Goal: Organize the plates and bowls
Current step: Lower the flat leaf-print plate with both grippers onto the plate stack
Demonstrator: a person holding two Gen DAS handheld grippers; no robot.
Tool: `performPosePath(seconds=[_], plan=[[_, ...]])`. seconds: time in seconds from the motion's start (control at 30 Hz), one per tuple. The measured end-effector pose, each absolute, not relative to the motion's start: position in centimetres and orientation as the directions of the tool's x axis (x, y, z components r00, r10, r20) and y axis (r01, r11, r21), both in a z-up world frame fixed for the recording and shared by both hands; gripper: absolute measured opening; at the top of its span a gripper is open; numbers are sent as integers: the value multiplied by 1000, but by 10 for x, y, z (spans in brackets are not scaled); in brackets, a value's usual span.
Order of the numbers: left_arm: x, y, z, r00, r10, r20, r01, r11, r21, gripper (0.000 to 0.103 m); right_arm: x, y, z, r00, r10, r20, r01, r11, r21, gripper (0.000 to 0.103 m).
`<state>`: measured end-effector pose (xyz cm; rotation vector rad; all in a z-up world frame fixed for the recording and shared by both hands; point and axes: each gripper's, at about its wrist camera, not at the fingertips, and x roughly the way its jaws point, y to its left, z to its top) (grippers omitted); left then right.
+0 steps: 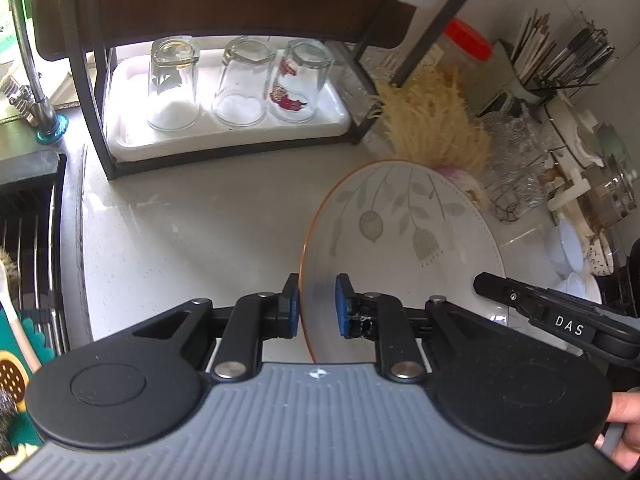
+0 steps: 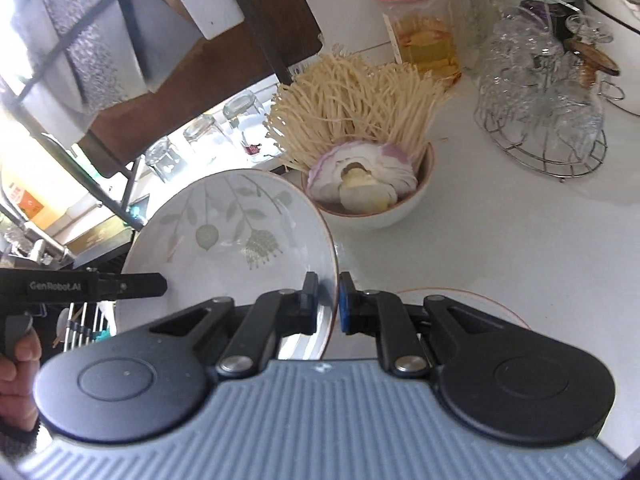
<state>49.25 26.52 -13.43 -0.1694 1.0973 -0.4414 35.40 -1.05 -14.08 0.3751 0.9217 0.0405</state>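
The left gripper [image 1: 317, 305] is clamped on the left rim of a white round ceramic plate with a grey leaf pattern and a thin orange edge [image 1: 404, 240], its blue pads pressed on either side of the rim. The right gripper [image 2: 328, 303] is clamped on the opposite rim of the same plate, one black finger over the plate's face and the blue-padded one behind its edge. Held between the two, the plate is tilted and lifted off the pale stone table [image 1: 192, 232]. Under the right gripper, part of a second white plate with an orange rim [image 2: 476, 300] lies flat on the table. Just beyond the held plate stands a white bowl [image 2: 384, 208] holding a cut purple onion and a bundle of pale enoki mushrooms. Behind it is a clear plastic jar with a red lid [image 2: 420, 24], and to its right a wire rack of clear glass cups [image 2: 544, 100]. Toward the table's far left, a dark metal shelf frame holds a white tray [image 1: 224, 128] with three upturned clear glasses [image 1: 240, 84]. At the table's left edge is a sink with a chrome tap [image 1: 32, 80].
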Motion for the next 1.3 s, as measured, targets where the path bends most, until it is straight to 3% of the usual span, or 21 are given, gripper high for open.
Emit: performPosePath(seconds=[0.57,1.3], plan=[[428,195,-119,419,-434,-798,215,901,-377,21,306,-75,-121,645,157,-748,85,958,275,13],[400,131,-170,311,-360,-879,147,932,-330,21,287,-126,-160,562,169,-810,71,965,251,14]])
